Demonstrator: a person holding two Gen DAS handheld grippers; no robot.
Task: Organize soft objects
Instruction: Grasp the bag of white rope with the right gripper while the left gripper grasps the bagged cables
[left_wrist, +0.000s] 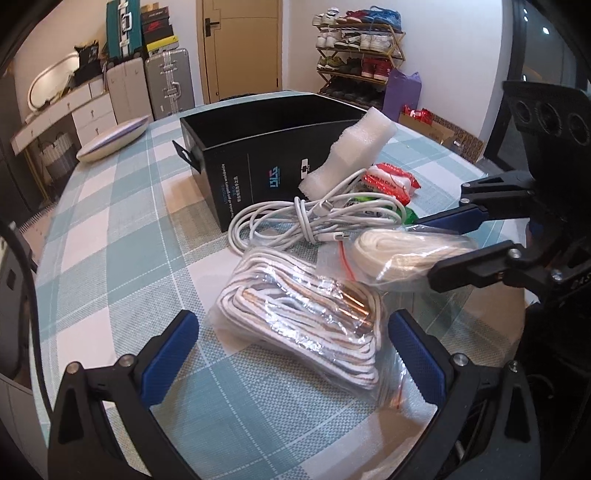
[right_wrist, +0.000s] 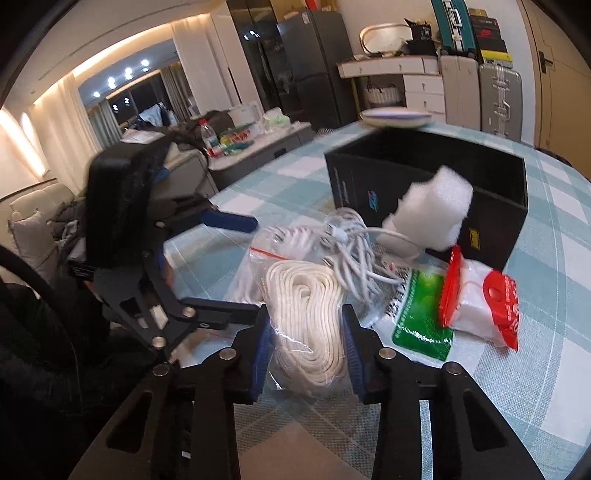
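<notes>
A clear bag of cream laces (right_wrist: 306, 321) lies on the checked tablecloth, and my right gripper (right_wrist: 306, 347) is shut on it, blue pads pressing both sides. From the left wrist view the same bag (left_wrist: 402, 258) sits between the right gripper's fingers (left_wrist: 428, 249). My left gripper (left_wrist: 293, 321) stands open, a bag of white and copper laces (left_wrist: 295, 321) lying between its fingers untouched. An open black box (left_wrist: 258, 147) stands behind the pile. A white foam piece (left_wrist: 351, 147) leans on it, beside a coiled white cable (left_wrist: 295, 221).
A red and white packet (right_wrist: 480, 302) and a green packet (right_wrist: 421, 314) lie right of the laces. A flat cushion (left_wrist: 114, 140) rests at the table's far left edge. Bare tablecloth (left_wrist: 129, 240) stretches left of the box. Suitcases and a shoe rack stand beyond.
</notes>
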